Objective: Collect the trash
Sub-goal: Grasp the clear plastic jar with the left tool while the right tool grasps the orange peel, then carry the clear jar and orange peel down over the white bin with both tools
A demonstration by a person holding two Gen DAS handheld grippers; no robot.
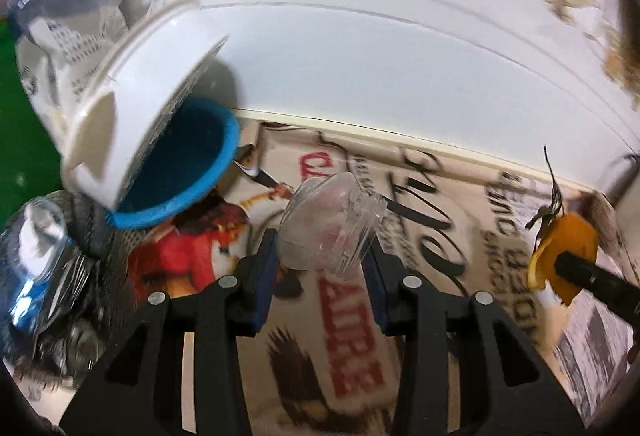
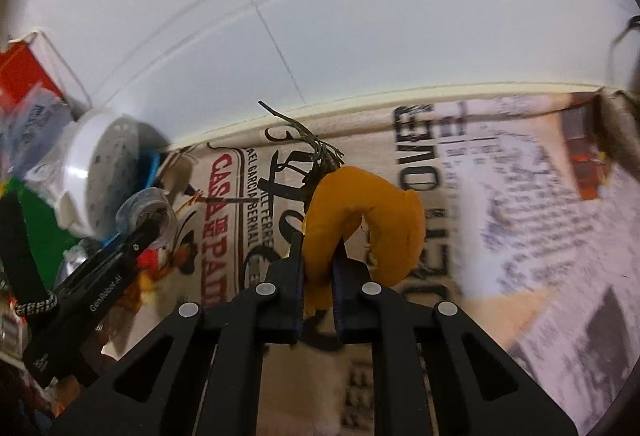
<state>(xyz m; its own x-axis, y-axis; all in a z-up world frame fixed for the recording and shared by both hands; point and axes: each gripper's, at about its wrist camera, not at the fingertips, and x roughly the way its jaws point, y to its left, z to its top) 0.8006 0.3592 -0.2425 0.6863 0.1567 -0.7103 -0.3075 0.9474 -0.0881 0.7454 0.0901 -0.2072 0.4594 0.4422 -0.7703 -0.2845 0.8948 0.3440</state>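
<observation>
Left hand-held gripper (image 1: 326, 256) pinching clear plastic jar (image 1: 330, 226); right hand-held gripper (image 2: 318, 268) clamped on orange peel (image 2: 360, 224), both above desk (image 2: 520, 236).

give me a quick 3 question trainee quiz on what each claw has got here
1. True or false: the left claw holds a clear plastic jar.
2. What does the right claw grip? A) orange peel B) blue cap C) paper cup
3. Fill in: the printed cloth is covered in ____.

Key: 1 true. 2 A, the orange peel. 3 text and pictures.
</observation>
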